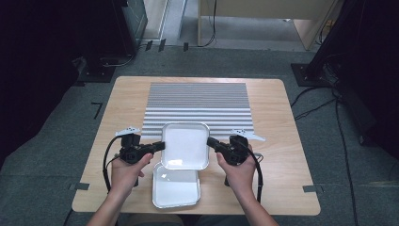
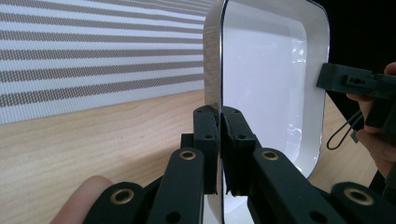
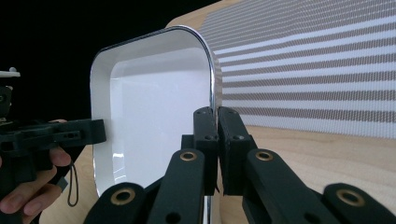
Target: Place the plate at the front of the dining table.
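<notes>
Gripped at opposite rims, the upper white tray (image 1: 185, 143) is held above the lower tray (image 1: 176, 187), which lies on the table (image 1: 282, 141). The left gripper (image 1: 161, 146) and right gripper (image 1: 210, 141) are each clamped shut on its rim.

Both forearms are bare, no sleeves showing. Each hand carries a black gripper: the left gripper (image 1: 160, 146) and the right gripper (image 1: 211, 142) look alike, chunky matte bodies with a pale grey three-cornered plate on top. A black cable loops from each back along the arm. Up close the jaws are flat black bars on linked arms, pinned with brass-ringed rivets and small dark screws. A thin black cord loop hangs under the right gripper.
</notes>
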### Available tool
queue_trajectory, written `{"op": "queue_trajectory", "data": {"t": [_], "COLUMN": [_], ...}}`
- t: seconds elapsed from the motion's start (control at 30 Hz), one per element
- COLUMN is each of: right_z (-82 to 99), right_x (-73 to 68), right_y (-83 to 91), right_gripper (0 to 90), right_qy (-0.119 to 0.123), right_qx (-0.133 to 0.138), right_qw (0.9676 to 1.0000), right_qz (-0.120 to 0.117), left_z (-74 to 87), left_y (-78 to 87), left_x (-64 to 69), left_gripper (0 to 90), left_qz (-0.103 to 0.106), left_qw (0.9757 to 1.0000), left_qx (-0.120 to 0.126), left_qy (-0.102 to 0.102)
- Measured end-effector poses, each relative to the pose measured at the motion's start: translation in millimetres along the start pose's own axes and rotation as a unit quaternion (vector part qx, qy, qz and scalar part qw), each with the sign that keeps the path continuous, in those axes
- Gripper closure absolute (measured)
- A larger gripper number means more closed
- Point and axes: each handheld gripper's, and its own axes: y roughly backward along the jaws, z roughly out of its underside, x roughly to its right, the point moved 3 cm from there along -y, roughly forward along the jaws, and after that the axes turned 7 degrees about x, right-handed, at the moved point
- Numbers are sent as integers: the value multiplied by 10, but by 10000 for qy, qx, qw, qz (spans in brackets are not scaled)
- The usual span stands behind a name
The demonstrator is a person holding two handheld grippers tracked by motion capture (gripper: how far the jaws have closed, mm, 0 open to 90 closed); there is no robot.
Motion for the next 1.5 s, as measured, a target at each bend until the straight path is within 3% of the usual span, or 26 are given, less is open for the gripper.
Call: {"op": "queue_trajectory", "data": {"t": [0.53,0.8,1.13,1.27,1.5], "right_z": [-320,-519,-678,-717,-785], "right_x": [60,140,263,352,476], "right_y": [-103,-201,-376,-484,-667], "right_gripper": [890,891,890,888,885], "right_qy": [230,340,387,283,215], "right_qx": [171,228,260,238,231], "right_qw": [9995,9987,9979,9983,9978], "right_qz": [124,293,451,442,587], "left_z": [-278,-431,-571,-606,-667], "left_y": [-186,-365,-629,-751,-983], "left_x": [3,-34,-152,-230,-353], "left_gripper": [864,868,875,878,888], "left_qz": [52,34,-78,-148,-406], "left_qw": [9999,9998,9997,9994,9987], "left_qx": [156,192,215,194,185], "left_qy": [-24,4,95,225,252]}}
